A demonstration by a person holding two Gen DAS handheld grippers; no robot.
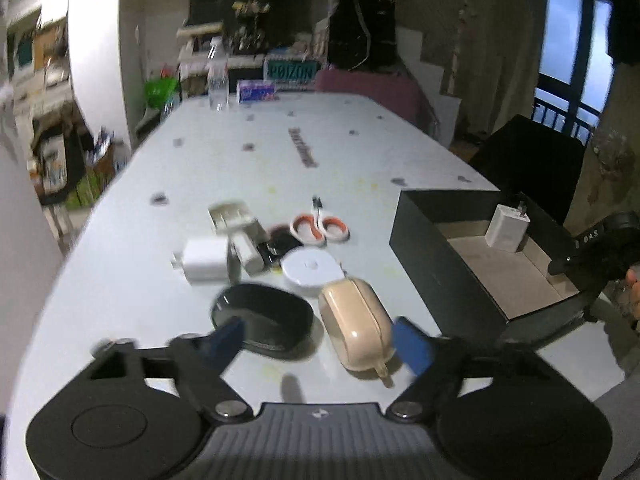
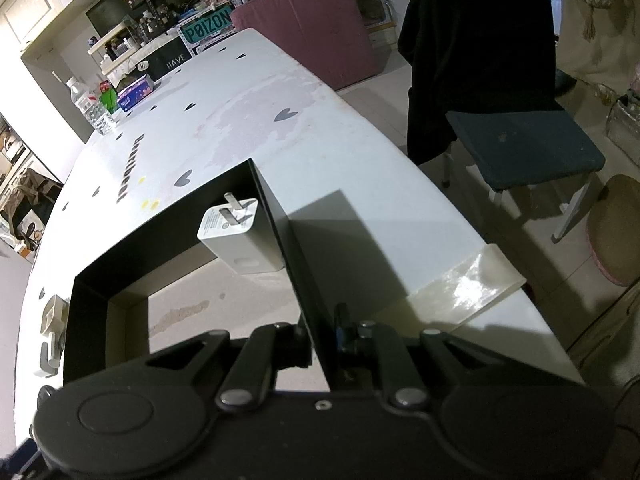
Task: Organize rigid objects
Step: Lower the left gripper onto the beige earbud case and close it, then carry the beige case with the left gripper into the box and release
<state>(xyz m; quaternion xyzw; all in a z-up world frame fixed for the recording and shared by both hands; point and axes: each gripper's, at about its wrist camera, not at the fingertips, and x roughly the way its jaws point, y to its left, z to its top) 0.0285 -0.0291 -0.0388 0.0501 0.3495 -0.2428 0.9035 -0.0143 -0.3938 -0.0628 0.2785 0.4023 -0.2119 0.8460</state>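
The left wrist view is motion-blurred, so the small things at the cluster's 12 o'clock end stay hard to name. Readable there: one black oval case (image 1: pixel 264 320), one beige earbud case (image 1: pixel 358 326), one white round disc (image 1: pixel 310 270), one pair of scissors (image 1: pixel 320 228) and one white charger (image 1: pixel 202 260) on the desk (image 1: pixel 360 140).

The left hand-held gripper (image 1: pixel 326 340) has its jaws apart, gripping nothing.

Only the right wrist view shows the right hand-held gripper (image 2: pixel 322 344) clamped on the black box (image 2: pixel 276 204) wall. One charger (image 2: pixel 240 236) stands inside the box, at its 12 o'clock corner.
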